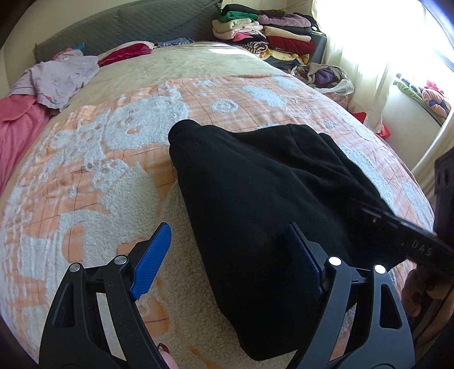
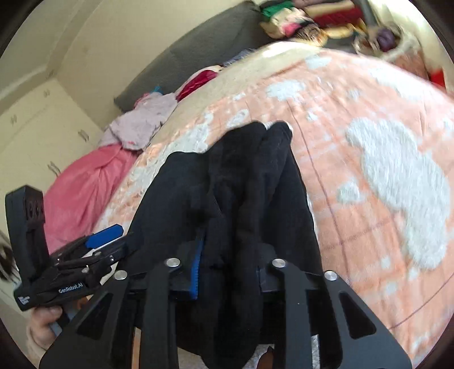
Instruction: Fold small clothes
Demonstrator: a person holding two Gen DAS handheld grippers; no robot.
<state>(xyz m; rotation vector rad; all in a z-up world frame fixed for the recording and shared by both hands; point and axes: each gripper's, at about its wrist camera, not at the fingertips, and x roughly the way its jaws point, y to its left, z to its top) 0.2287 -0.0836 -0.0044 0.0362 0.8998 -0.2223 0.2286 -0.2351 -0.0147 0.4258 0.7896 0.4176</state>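
pinching black garment (image 2: 241,204) in right gripper (image 2: 227,272) | left gripper (image 1: 227,252) wide | bed (image 1: 119,159)

Bed covered by peach-and-white fleece blanket (image 1: 198,93), grey quilted headboard (image 1: 136,25) at 11 o'clock, cream wall (image 2: 119,37), white cupboards (image 2: 31,133) at 9, bright curtained window (image 1: 377,34) at 2.

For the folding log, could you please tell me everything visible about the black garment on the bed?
The black garment looks like soft, matte fleece, plain, bunched into long folds. It lies on the orange-and-white fleece blanket. The right gripper is shut on a gathered edge; the left gripper hangs open over it, one blue finger against the cloth.
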